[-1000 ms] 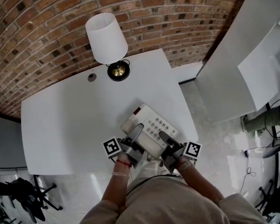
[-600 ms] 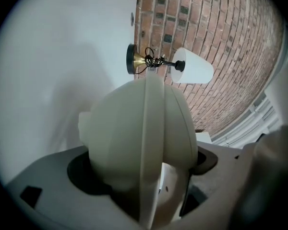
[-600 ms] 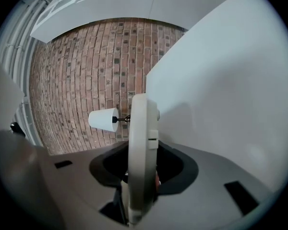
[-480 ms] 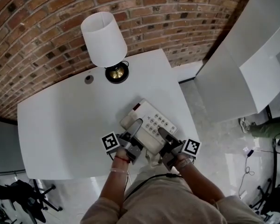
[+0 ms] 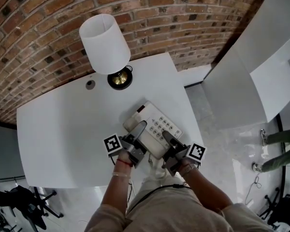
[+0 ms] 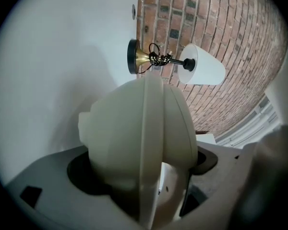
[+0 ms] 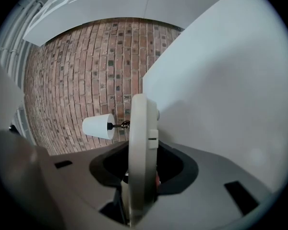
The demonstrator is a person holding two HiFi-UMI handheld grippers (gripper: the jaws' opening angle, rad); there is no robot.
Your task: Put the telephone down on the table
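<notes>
A cream desk telephone (image 5: 152, 128) with a grey keypad and its handset on the left side sits low over the front right part of the white table (image 5: 63, 129). Whether it touches the top I cannot tell. My left gripper (image 5: 138, 132) is shut on the handset side; in the left gripper view the rounded handset (image 6: 139, 143) fills the space between the jaws. My right gripper (image 5: 167, 139) is shut on the phone's right edge, seen edge-on as a thin cream slab (image 7: 141, 147) in the right gripper view.
A lamp (image 5: 104, 42) with a white shade and a brass and black base stands at the table's back by the brick wall (image 5: 48, 18). A cable hole (image 5: 90, 84) lies left of it. White panels (image 5: 246, 81) rise at the right. A chair base (image 5: 19, 197) is below left.
Both grippers and the telephone hold almost the same place over the table. The head view has shifted slightly, and a person's legs at the far right have moved.
</notes>
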